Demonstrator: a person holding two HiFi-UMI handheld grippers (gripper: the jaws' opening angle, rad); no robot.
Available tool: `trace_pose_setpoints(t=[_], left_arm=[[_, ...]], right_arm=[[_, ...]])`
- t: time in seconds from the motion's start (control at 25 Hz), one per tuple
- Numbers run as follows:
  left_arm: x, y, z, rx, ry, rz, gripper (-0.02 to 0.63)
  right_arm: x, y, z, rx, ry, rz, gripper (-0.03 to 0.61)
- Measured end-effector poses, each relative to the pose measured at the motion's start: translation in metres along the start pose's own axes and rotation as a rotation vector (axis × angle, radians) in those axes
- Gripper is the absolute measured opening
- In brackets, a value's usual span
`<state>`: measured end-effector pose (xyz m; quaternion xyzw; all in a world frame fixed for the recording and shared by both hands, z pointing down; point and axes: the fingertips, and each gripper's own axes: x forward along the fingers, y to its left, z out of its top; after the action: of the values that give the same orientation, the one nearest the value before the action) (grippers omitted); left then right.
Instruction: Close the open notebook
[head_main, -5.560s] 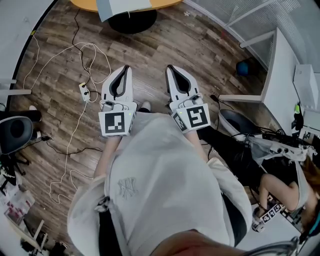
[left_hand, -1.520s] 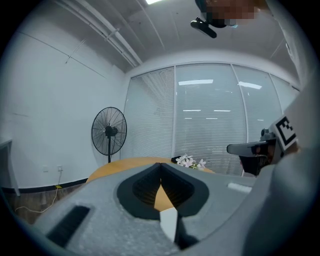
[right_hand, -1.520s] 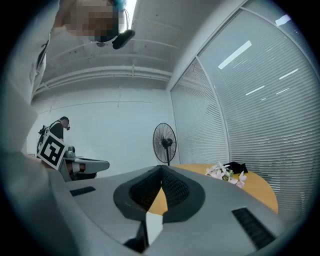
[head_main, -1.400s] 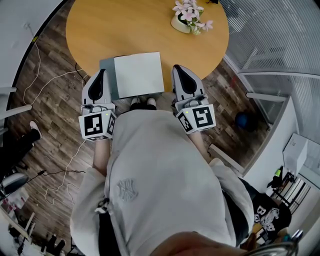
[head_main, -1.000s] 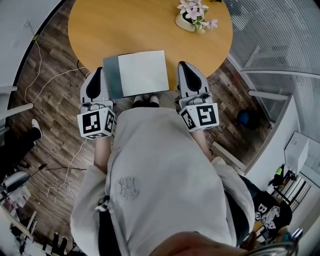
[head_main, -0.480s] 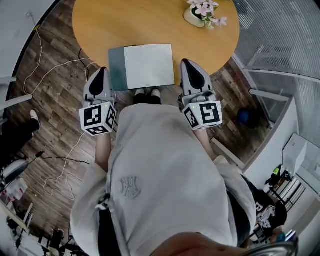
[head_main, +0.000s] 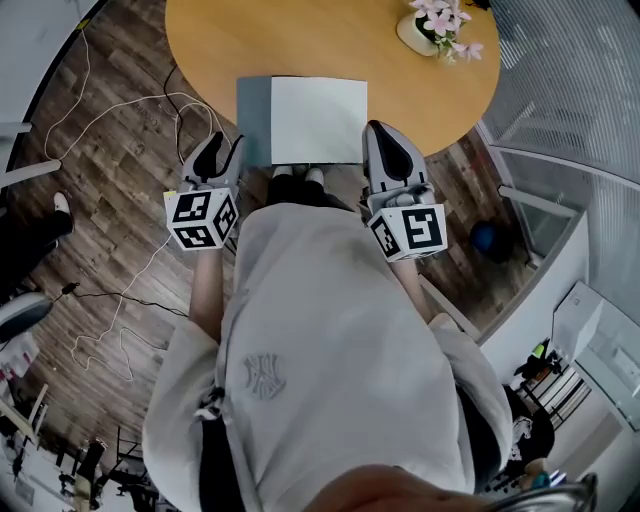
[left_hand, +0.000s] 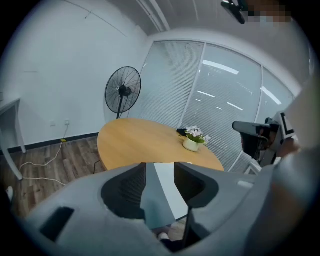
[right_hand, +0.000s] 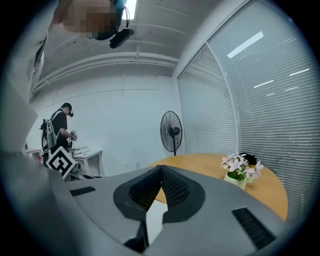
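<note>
The round worktop (head_main: 300, 40) bears the notebook (head_main: 318, 120) at its near edge, lying open — grey leaf left, white page right. The left tongs (head_main: 222, 145), just beside the grey leaf, have just been opening and stand apart with nothing between them. The right tongs (head_main: 382, 135) are together and empty, by the white page. Best to come in low, slip a tip under the grey leaf's outer edge — then swing it over.

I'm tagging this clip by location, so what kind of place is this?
Likely an office meeting room: a round wooden table, glass walls with blinds, and a pedestal fan.
</note>
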<state>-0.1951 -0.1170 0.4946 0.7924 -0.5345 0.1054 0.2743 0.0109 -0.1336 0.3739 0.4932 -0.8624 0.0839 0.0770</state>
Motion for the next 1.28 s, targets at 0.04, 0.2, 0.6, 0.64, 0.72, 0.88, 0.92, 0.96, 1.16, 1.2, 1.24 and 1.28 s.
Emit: trace_pose_setpoints(t=[0.04,0.2,0.6,0.64,0.72,0.88,0.92,0.96,1.16,1.2,1.24,1.28], left_arm=[[0.001,0.003,-0.007,-0.016,0.021,-0.014,0.190],[0.009,0.013,-0.037,-0.050,0.113,-0.057,0.208],[0.044,0.034,-0.109,-0.181,0.322,-0.122,0.210],[0.048,0.035,-0.115,-0.186,0.342,-0.132,0.210],[0.053,0.035,-0.123,-0.196,0.370,-0.154,0.210],[0.060,0.035,-0.134,-0.235,0.405,-0.198,0.215],[0.061,0.034,-0.136,-0.255,0.413,-0.211,0.218],[0.062,0.033,-0.139,-0.277,0.422,-0.225,0.218],[0.065,0.029,-0.151,-0.345,0.437,-0.298,0.210],[0.065,0.029,-0.152,-0.348,0.431,-0.307,0.209],[0.064,0.030,-0.151,-0.348,0.427,-0.315,0.204],[0.063,0.031,-0.151,-0.345,0.426,-0.321,0.198]], right_arm=[[0.003,0.005,0.001,-0.002,-0.003,0.008,-0.006],[0.008,0.014,0.000,0.001,-0.007,0.017,-0.006],[0.004,0.014,-0.016,0.009,0.061,-0.026,-0.006],[0.003,0.014,-0.018,0.010,0.068,-0.029,-0.006],[0.002,0.014,-0.021,0.009,0.083,-0.033,-0.006],[0.002,0.019,-0.027,0.005,0.109,-0.030,-0.006],[0.002,0.020,-0.027,0.004,0.112,-0.027,-0.006],[0.002,0.021,-0.026,0.003,0.115,-0.025,-0.006],[0.003,0.022,-0.026,0.000,0.124,-0.031,-0.006],[0.003,0.021,-0.025,-0.001,0.124,-0.035,-0.006],[0.002,0.021,-0.025,-0.002,0.122,-0.038,-0.006],[0.002,0.021,-0.024,-0.003,0.121,-0.040,-0.006]])
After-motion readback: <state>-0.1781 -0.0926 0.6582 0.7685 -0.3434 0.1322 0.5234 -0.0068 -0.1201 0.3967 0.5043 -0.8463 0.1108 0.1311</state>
